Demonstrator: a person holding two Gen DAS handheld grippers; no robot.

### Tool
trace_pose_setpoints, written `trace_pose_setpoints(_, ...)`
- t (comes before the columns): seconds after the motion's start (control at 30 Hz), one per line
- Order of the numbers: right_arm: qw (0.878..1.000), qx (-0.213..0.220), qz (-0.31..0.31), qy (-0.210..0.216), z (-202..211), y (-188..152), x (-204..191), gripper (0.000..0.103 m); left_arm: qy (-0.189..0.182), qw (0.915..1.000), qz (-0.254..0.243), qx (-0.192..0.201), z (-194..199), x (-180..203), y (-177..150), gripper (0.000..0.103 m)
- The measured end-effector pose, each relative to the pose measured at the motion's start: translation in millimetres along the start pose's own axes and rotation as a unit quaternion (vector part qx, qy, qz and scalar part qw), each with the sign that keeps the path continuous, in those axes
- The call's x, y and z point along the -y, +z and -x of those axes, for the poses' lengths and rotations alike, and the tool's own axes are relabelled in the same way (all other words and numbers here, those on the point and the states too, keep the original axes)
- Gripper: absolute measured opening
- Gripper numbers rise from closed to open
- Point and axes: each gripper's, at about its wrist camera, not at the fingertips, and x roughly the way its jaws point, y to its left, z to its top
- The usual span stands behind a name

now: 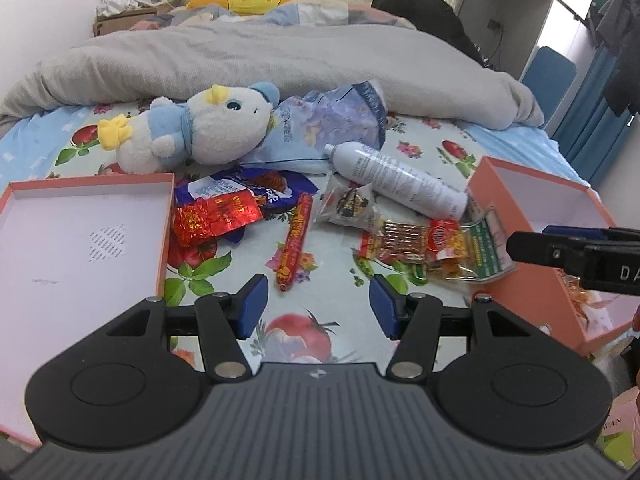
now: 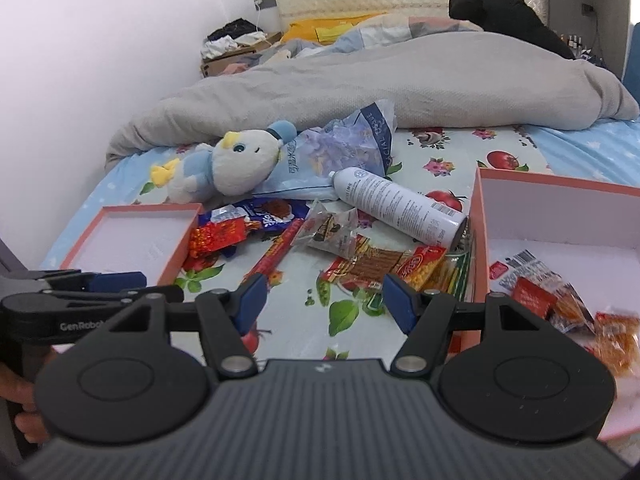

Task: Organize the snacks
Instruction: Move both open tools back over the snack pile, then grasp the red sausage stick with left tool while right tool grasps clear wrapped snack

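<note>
1. Left gripper (image 1: 316, 306): fingers spread, empty, above bed (image 1: 332, 268).
2. Right gripper (image 2: 324, 300): fingers spread, empty.
3. Snacks (image 1: 420, 248): scattered mid-bed between shallow lid (image 1: 84, 236) and orange box (image 2: 560, 216).

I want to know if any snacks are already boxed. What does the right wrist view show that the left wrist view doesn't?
Only the right wrist view looks into the box on the right, with several snack packets inside. Only the left wrist view shows most of the shallow box's bare floor. Both show the plush toy, white spray can and loose snacks between the boxes.
</note>
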Motion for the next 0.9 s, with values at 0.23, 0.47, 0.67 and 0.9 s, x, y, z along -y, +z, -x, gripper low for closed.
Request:
trace_pose_setpoints(0.23,0.999,-0.039,0.036,0.0,-54.1,21.5,8.0,0.066,0.001,0.9995,-0.006,-0.033,-54.8,-8.2,11.4,0.062)
trace_pose_setpoints(0.47,0.996,-0.079,0.048,0.008,-111.4,33.1,12.4,0.066,-0.002,0.998,-0.016,-0.061,-108.2,-16.4,20.3,0.062)
trace_pose_setpoints(0.67,0.986,-0.126,0.105,0.003,-160.9,40.3,5.1,0.065,-0.007,0.9963,-0.006,-0.086,-149.1,-22.3,26.2,0.062)
trace_pose_setpoints(0.9,0.969,-0.162,0.18,0.044,-210.7,63.6,1.8,0.065,-0.01,0.9935,-0.01,-0.113,-182.3,-25.3,33.3,0.06)
